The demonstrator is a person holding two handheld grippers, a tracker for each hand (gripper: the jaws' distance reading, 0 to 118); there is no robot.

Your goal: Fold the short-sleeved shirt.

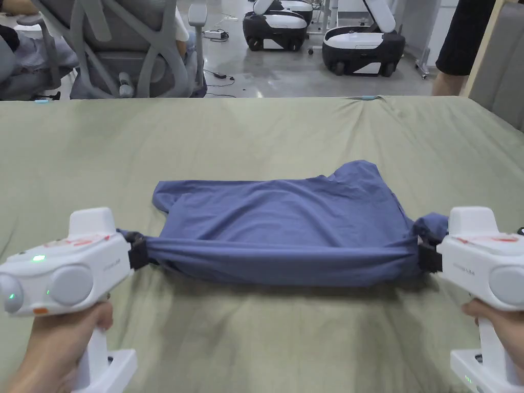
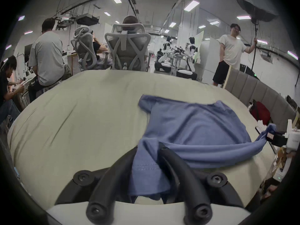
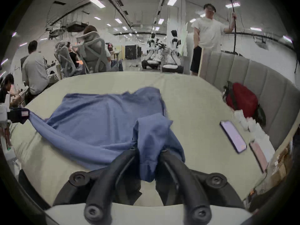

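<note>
A blue short-sleeved shirt [image 1: 286, 225] lies on the olive-green bed sheet [image 1: 256, 133], its near edge pulled taut and lifted between the two grippers. My left gripper [image 1: 137, 250] is shut on the shirt's left end; in the left gripper view both black jaws pinch the blue cloth [image 2: 146, 160] of my left gripper [image 2: 148, 149]. My right gripper [image 1: 427, 253] is shut on the right end, and in the right gripper view the cloth [image 3: 151, 140] bunches and drapes over the jaws of my right gripper [image 3: 149, 150]. The far part of the shirt rests flat, one sleeve [image 1: 164, 197] at the far left.
Two phones [image 3: 233, 136] and a red bag [image 3: 241, 98] lie on the bed to the right, by a grey padded headboard [image 3: 253, 76]. Office chairs [image 1: 128, 46], seated people, a standing person [image 2: 230, 53] and wheeled robots [image 1: 358, 46] are beyond the far edge.
</note>
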